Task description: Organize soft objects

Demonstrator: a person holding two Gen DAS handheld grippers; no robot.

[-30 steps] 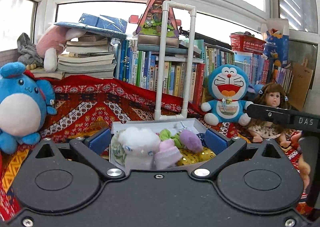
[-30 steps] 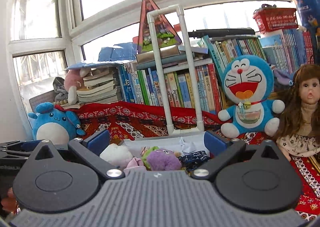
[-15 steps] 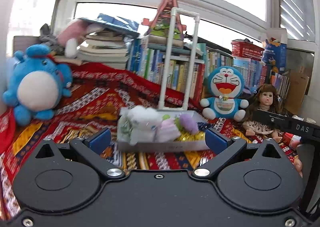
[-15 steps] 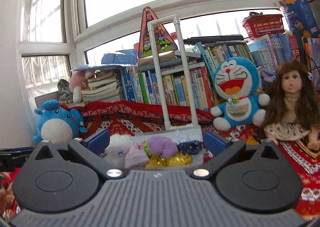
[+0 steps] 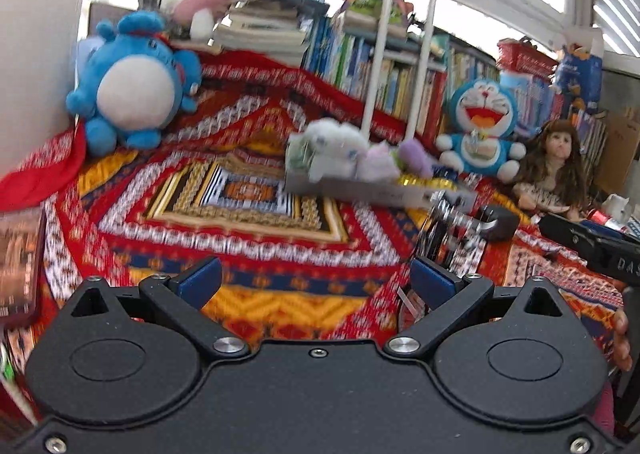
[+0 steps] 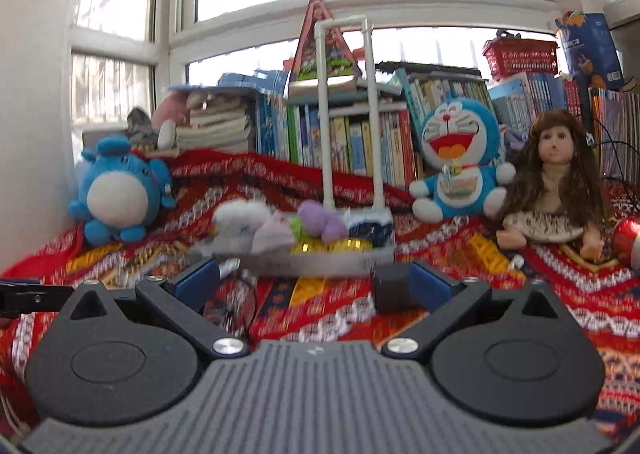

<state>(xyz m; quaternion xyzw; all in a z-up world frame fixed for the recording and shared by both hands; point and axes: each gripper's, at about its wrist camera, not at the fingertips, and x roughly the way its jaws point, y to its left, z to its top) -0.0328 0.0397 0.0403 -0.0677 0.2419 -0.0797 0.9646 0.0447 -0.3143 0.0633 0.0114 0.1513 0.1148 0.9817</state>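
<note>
A grey tray [image 5: 372, 192] [image 6: 320, 260] with a tall white pipe handle holds a white plush [image 5: 336, 142] [image 6: 238, 224], a pink one, a purple one [image 6: 320, 218] and gold wrapped pieces. It sits on the red patterned blanket [image 5: 248, 214]. My left gripper [image 5: 316, 282] is open and empty, well back from the tray. My right gripper [image 6: 314, 284] is open and empty, a short way in front of the tray. A blue round plush [image 5: 132, 84] [image 6: 118, 194], a Doraemon plush [image 5: 482, 126] [image 6: 458, 162] and a long-haired doll [image 5: 554, 166] [image 6: 554, 182] sit around the tray.
Rows and stacks of books [image 6: 360, 134] line the window sill behind. A small black block [image 6: 390, 288] and a wire object [image 6: 230, 308] lie just ahead of my right gripper. A dark book [image 5: 18, 258] lies at the left. The other gripper [image 5: 592, 244] shows at the right.
Both grippers have pulled back and away from the tray, which was between the fingers a second ago. The left view has also swung, showing more blanket.
</note>
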